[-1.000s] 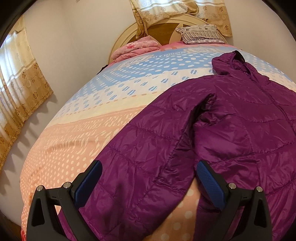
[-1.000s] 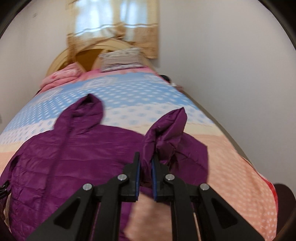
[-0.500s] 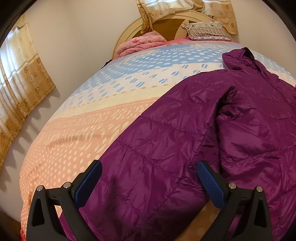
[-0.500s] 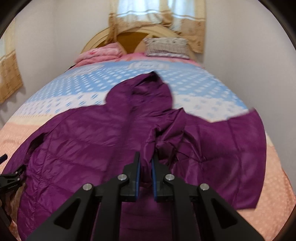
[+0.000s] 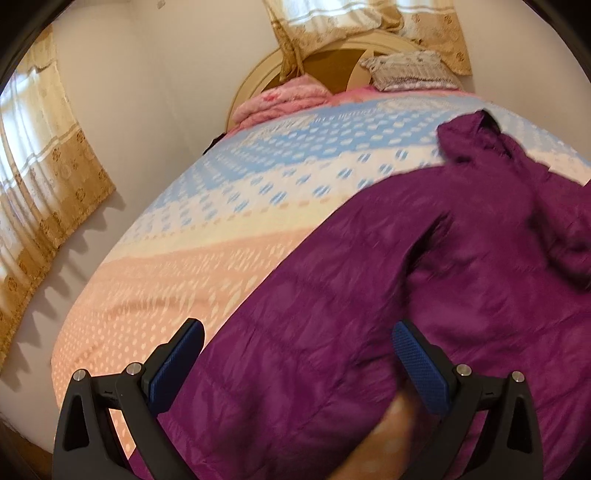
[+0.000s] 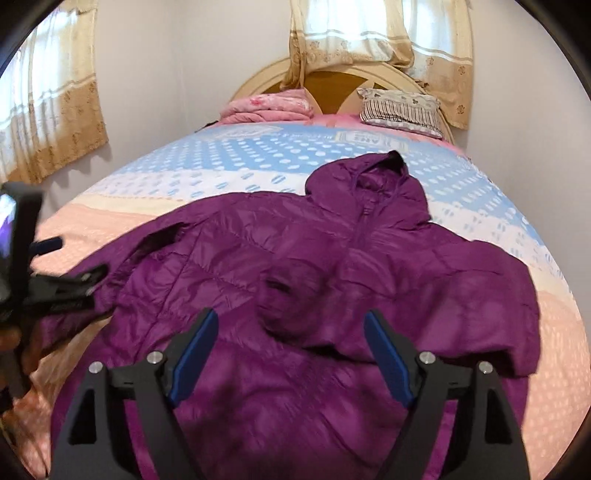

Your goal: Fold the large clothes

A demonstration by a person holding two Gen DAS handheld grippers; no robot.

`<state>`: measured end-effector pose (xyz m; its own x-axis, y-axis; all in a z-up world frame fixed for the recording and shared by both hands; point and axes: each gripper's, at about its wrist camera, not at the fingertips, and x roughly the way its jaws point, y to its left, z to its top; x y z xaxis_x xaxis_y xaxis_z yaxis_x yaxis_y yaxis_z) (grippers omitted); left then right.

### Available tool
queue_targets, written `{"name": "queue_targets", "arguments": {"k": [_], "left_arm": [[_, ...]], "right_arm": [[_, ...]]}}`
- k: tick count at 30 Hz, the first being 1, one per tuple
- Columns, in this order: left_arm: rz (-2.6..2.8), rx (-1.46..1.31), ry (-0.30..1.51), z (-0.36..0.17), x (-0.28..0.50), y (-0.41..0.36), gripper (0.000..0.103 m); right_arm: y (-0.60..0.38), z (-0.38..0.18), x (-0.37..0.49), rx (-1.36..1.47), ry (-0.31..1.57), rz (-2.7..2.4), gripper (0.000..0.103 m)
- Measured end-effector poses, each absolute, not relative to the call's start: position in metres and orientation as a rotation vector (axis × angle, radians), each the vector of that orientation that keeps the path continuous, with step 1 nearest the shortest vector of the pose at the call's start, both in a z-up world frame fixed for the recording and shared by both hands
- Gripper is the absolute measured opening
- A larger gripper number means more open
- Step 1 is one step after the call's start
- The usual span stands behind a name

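Having let go of the sleeve [image 6: 291,295], the right gripper [image 6: 291,347] is opening, empty, above the jacket [image 6: 229,280].

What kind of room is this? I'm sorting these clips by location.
Most likely a home bedroom: a bed with a dotted bedspread, a pillow against the headboard, and curtains.

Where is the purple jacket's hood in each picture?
Left wrist view: the hood is at the upper right, lying on the blue-dotted part of the bed cover.
Right wrist view: the hood is just above the middle, a little right.
Shared landmark: the striped pillow by the headboard, beyond the hood.
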<state>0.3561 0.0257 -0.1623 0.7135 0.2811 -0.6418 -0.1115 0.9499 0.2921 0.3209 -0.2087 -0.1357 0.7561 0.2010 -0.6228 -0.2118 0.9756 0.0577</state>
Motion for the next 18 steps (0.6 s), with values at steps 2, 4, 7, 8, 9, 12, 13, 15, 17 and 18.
{"name": "queue_targets", "arguments": {"k": [2, 4, 7, 8, 9, 12, 13, 15, 17, 18], "left_arm": [[0.191, 0.236, 0.732, -0.151, 0.361, 0.006, 0.102], [0.183, 0.245, 0.709, -0.141, 0.366, -0.019, 0.102], [0.149, 0.236, 0.681, -0.129, 0.375, -0.06, 0.102], [0.149, 0.239, 0.669, -0.126, 0.378, -0.075, 0.102], [0.148, 0.241, 0.664, -0.124, 0.38, -0.087, 0.102], [0.136, 0.258, 0.663, -0.127, 0.393, -0.126, 0.102], [0.158, 0.295, 0.654, -0.133, 0.398, -0.138, 0.102], [0.227, 0.379, 0.656, -0.147, 0.41, -0.151, 0.102], [0.312, 0.501, 0.643, -0.169, 0.422, -0.156, 0.102], [0.339, 0.531, 0.646, -0.178, 0.425, -0.153, 0.102]], "right_arm": [[-0.238, -0.129, 0.312, 0.035, 0.653, 0.171, 0.083], [-0.279, -0.126, 0.306, 0.112, 0.63, 0.084, 0.079], [-0.336, -0.129, 0.311, 0.204, 0.644, -0.063, 0.064], [-0.352, -0.131, 0.314, 0.229, 0.649, -0.106, 0.057], [-0.37, -0.134, 0.32, 0.251, 0.655, -0.15, 0.056], [-0.398, -0.138, 0.338, 0.262, 0.656, -0.209, 0.056], [-0.403, -0.14, 0.346, 0.263, 0.662, -0.206, 0.056], [-0.403, -0.145, 0.361, 0.253, 0.675, -0.188, 0.056], [-0.398, -0.155, 0.373, 0.217, 0.725, -0.143, 0.056], [-0.388, -0.163, 0.381, 0.198, 0.752, -0.106, 0.056]]}}
